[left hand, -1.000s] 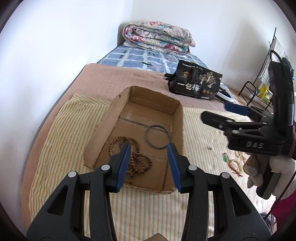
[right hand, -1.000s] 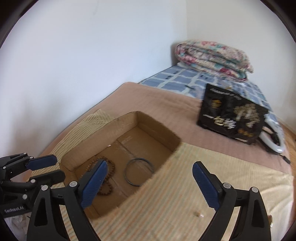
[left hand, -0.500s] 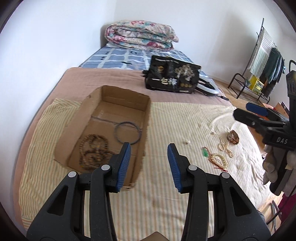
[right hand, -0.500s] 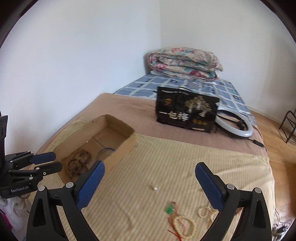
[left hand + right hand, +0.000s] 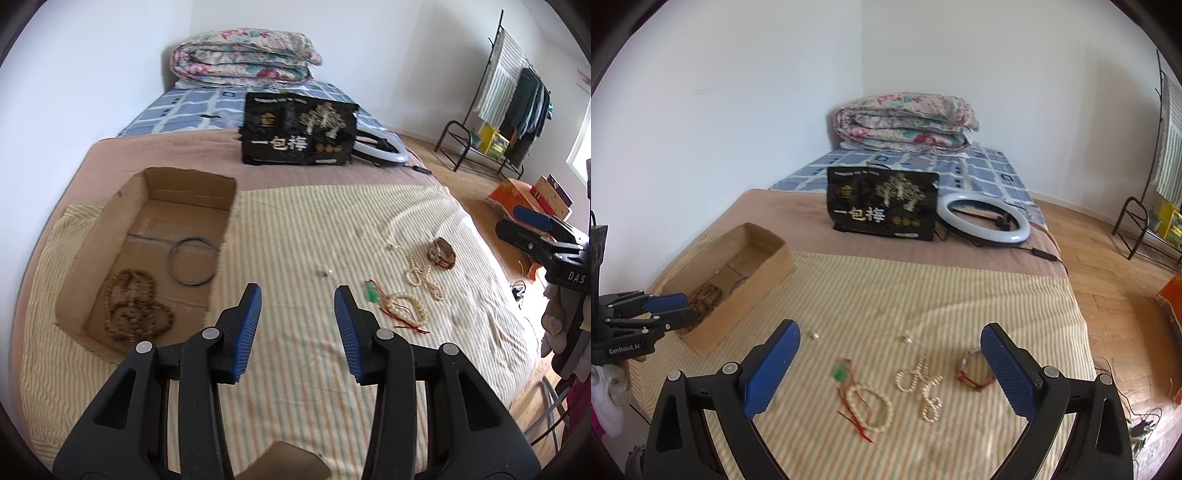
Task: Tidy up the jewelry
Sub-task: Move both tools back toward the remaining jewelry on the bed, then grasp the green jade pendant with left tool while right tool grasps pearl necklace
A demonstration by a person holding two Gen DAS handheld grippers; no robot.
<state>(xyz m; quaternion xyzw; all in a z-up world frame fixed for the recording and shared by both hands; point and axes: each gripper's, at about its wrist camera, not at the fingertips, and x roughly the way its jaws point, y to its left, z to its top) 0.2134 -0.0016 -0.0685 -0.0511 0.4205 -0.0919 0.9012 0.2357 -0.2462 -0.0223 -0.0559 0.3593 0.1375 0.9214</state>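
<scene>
An open cardboard box point(image 5: 229, 192) lies at the left of the striped cloth. It holds a wooden bead necklace point(image 5: 135, 306) and a dark bangle point(image 5: 194, 260). My left gripper point(image 5: 297, 291) hangs open over bare cloth just right of the box, nothing between its pads. To its right lie a white bead bracelet point(image 5: 404, 306) with red cord and green pendant, a pearl strand point(image 5: 423, 275) and a brown bracelet point(image 5: 441, 253). My right gripper point(image 5: 890, 332) stands wide open above the bead bracelet point(image 5: 871, 406), the pearl strand point(image 5: 921, 387) and the brown bracelet point(image 5: 973, 371), holding nothing.
A black printed bag point(image 5: 299, 134) and a ring light point(image 5: 984, 219) lie behind the cloth, with a folded quilt point(image 5: 243, 59) at the head of the bed. Tiny loose pearls point(image 5: 814, 335) dot the cloth. The bed's right edge drops to wooden floor with a clothes rack point(image 5: 517, 92).
Both grippers have swung to the right, away from over the box toward the loose jewelry on the cloth. Neither jaw opening has changed.
</scene>
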